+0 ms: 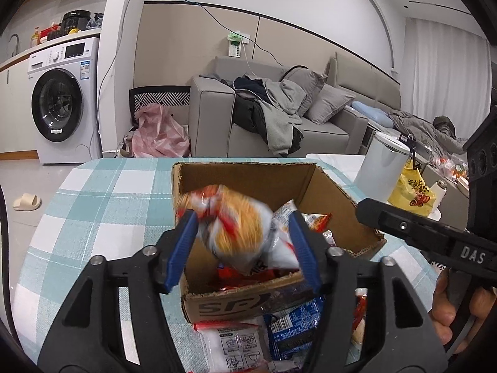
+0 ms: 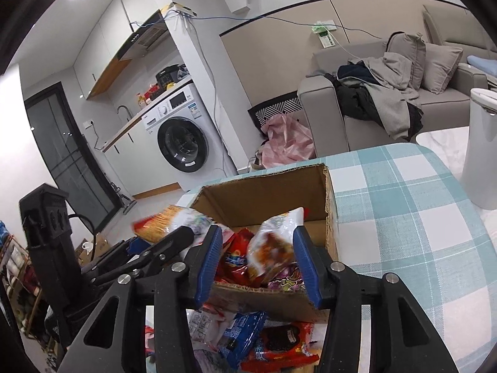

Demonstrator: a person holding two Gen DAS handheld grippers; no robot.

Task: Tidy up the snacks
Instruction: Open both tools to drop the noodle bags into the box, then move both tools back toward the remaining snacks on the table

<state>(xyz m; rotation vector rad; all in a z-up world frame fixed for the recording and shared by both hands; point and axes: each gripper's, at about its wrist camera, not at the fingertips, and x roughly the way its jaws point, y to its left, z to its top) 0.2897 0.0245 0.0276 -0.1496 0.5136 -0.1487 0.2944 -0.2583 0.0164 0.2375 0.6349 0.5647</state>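
Observation:
An open cardboard box (image 1: 242, 171) stands on the checked tablecloth and holds several snack packs; it also shows in the right wrist view (image 2: 267, 199). My left gripper (image 1: 243, 244) is open above the box's near side, with a blurred orange-and-white snack bag (image 1: 236, 220) between its blue pads (image 1: 183, 248); the bag looks loose. My right gripper (image 2: 257, 258) is open over the box, an orange-and-white pack (image 2: 273, 245) blurred between its fingers, touching the right pad. The left gripper's bag also shows in the right wrist view (image 2: 167, 222).
More packs lie in front of the box: a white one (image 1: 236, 345), a blue one (image 1: 295, 326), red ones (image 2: 279, 345). A white bin (image 1: 382, 168) and a yellow bag (image 1: 413, 191) stand to the right. The table edge (image 1: 62, 186) curves on the left.

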